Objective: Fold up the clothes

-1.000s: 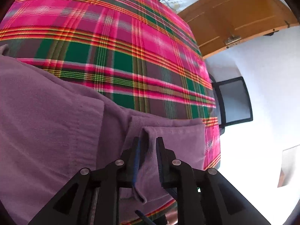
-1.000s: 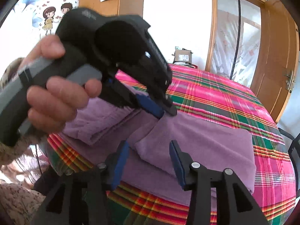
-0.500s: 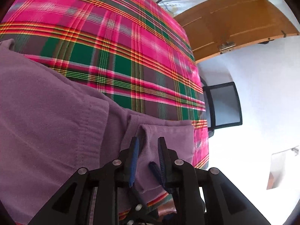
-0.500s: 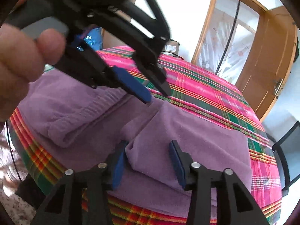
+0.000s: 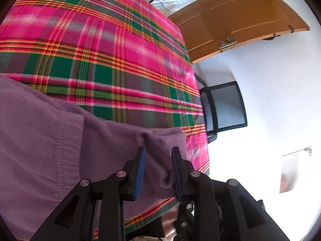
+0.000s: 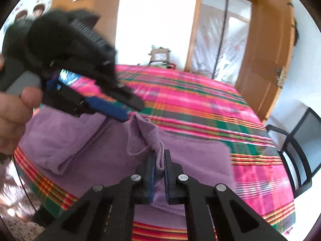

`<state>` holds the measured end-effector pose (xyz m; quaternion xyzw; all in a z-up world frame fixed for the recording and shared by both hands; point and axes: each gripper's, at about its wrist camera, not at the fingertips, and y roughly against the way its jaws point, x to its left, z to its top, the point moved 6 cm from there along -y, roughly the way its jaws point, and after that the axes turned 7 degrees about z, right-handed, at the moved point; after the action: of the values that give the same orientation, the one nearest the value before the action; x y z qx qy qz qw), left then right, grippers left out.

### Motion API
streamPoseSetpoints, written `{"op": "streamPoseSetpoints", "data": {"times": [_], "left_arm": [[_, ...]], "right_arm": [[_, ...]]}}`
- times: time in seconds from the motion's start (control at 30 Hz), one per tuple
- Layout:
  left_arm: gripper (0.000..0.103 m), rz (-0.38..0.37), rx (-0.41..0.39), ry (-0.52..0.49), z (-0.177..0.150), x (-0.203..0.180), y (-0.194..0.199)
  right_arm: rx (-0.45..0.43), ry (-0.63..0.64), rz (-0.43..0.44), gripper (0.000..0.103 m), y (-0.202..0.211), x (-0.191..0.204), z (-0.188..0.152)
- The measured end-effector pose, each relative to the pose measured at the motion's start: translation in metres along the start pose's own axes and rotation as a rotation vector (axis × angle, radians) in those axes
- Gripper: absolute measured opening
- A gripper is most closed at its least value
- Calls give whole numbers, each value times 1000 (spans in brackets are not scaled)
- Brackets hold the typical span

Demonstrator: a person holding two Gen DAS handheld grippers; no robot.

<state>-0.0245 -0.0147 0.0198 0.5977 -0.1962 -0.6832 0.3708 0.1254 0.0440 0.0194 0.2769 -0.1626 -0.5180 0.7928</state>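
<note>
My right gripper (image 6: 159, 160) is closing on a raised fold of the purple garment (image 6: 112, 156); the blue pads pinch the cloth between them and a peak of fabric stands up just past the tips. My left gripper (image 5: 158, 160) is opening: its pads (image 5: 140, 166) stand apart with a ridge of the same garment (image 5: 40, 140) lying loose between them (cloth brushes the right-hand pad, but nothing is squeezed). From the right wrist view, my left gripper (image 6: 128, 108) hangs just above the garment, my hand (image 6: 14, 116) wrapped round its grey handle, picture blurred there.

The garment lies spread along the near edge of the bed, partly folded, a thicker roll toward the left side. Under it and beyond, the pink-and-green plaid bedspread (image 5: 100, 50) covers the whole bed. Just past the bed's right side stands a black chair (image 5: 224, 106). Farthest off, a wooden door (image 6: 266, 56) stands open, and a cardboard box (image 6: 159, 55) sits behind the bed's far edge.
</note>
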Motion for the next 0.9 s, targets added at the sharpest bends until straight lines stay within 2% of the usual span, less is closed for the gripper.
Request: {"op": "streamPoseSetpoints", "data": {"times": [0.2, 0.27, 0.37, 0.73, 0.9], "left_arm": [[30, -15, 4, -12, 4, -14, 0], [30, -14, 15, -14, 4, -17, -5], [30, -12, 36, -19, 2, -22, -15], [30, 21, 100, -79, -11, -55, -69], [30, 32, 148, -97, -17, -68, -98]], "right_arm": [[-62, -90, -96, 7, 28, -48, 11], [-77, -121, -130, 7, 19, -82, 19], [-93, -155, -183, 7, 27, -113, 22], [-93, -211, -301, 7, 31, -201, 11], [-89, -256, -327, 7, 31, -238, -1]]}}
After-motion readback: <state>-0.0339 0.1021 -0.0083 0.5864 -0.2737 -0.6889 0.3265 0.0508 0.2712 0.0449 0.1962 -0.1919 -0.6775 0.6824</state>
